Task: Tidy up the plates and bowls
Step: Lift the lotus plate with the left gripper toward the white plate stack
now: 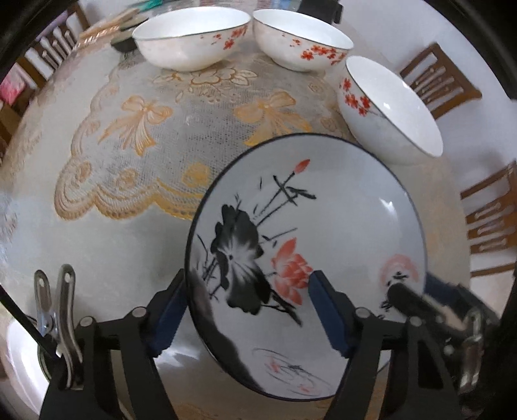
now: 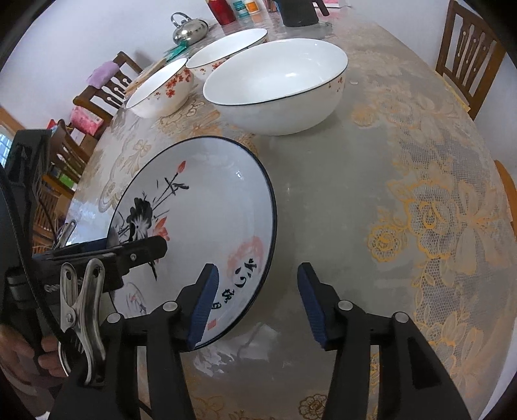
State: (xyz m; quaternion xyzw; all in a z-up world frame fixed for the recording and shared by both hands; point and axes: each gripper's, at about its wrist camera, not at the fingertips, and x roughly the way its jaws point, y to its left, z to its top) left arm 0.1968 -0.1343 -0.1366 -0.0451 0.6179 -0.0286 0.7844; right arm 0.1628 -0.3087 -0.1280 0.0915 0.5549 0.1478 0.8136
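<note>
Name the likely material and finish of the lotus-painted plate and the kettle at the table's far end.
Lotus-painted plate: probably glazed ceramic or porcelain; glossy white surface with bright highlights and brushed ink-style painting. Kettle: probably polished stainless steel; silvery, mirror-like reflections.

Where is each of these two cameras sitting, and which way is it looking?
Left wrist view: sits on the left gripper, looking steeply down its fingers at the painted plate, whose left rim lies between the open blue pads; three bowls beyond.
Right wrist view: sits on the right gripper, looking down at the plate's right rim, which lies between its pads without being pressed; the left gripper and a hand show at left.
Shared: the plate, three floral bowls, the lace tablecloth.
</note>
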